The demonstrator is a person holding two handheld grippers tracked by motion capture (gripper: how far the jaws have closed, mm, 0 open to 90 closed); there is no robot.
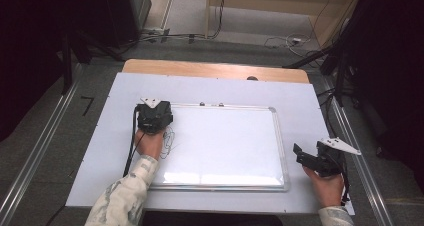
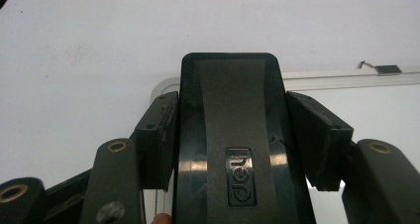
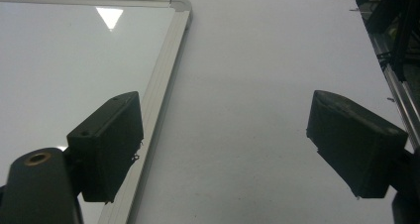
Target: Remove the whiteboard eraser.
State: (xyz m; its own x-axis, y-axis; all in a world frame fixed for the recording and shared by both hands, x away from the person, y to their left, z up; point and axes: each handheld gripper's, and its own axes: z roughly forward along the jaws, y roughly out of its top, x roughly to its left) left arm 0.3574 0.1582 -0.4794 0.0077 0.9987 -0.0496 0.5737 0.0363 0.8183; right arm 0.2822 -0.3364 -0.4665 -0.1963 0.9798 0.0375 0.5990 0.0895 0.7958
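Left gripper view: black, curved-topped eraser (image 2: 233,144) clamped in left claw (image 2: 242,140)

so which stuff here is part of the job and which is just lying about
In the job:
- left hand-held gripper, shut on the black eraser
- whiteboard, with scribble

Lying about:
- right hand-held gripper, open beside the board
- white table cover
- floor cables

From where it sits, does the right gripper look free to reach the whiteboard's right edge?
Probably yes. The right gripper hovers open just beside the whiteboard frame, with bare white sheet between them. The left gripper, shut on a black eraser, is at the far corner.
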